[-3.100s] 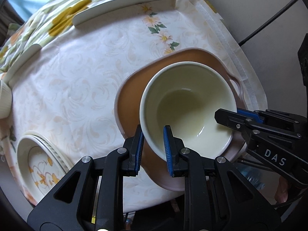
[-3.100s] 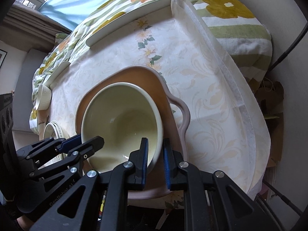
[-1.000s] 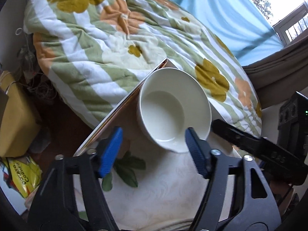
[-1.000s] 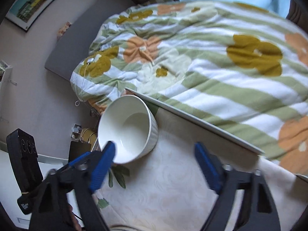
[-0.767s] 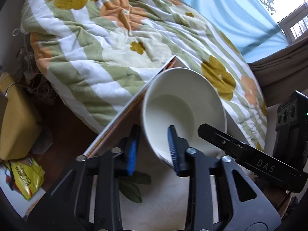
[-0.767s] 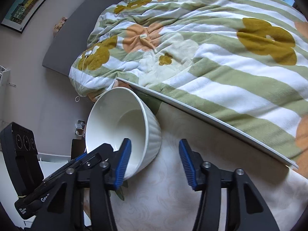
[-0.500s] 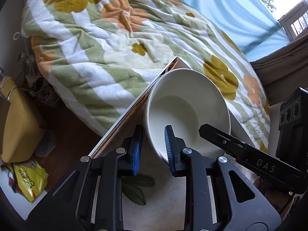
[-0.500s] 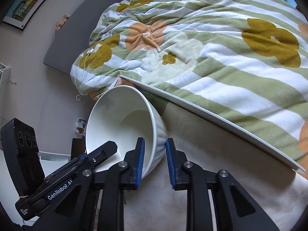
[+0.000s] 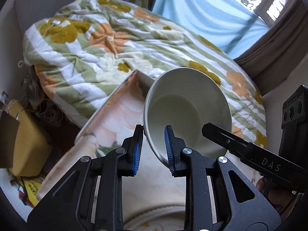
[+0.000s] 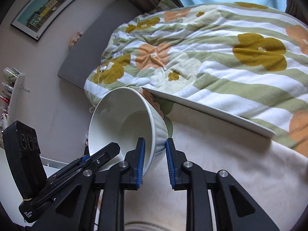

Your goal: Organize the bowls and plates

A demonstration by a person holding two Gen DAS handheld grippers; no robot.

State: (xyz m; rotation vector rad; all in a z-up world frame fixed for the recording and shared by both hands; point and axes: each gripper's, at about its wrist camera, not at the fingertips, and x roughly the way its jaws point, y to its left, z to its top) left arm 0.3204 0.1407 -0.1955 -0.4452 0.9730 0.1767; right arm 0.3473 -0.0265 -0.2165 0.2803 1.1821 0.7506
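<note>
A white ribbed bowl (image 9: 187, 107) is held between both grippers, lifted and tilted above the table corner. My left gripper (image 9: 153, 144) is shut on its near-left rim. My right gripper (image 10: 154, 152) is shut on the opposite rim, where the bowl (image 10: 125, 123) shows its ribbed outer wall. The right gripper's fingers (image 9: 227, 140) reach into the left wrist view from the right. The left gripper's fingers (image 10: 96, 158) reach into the right wrist view from the left.
The table with a pale floral cloth (image 9: 119, 127) lies below; its far edge (image 10: 207, 111) runs along a flowered quilt (image 10: 221, 57). A plate rim (image 9: 157, 216) shows at the bottom. A yellow box (image 9: 27, 142) stands on the floor at left.
Both grippers closed on the white bowl's rim from wide open a second ago. The bowl has since risen off the table and tilted.
</note>
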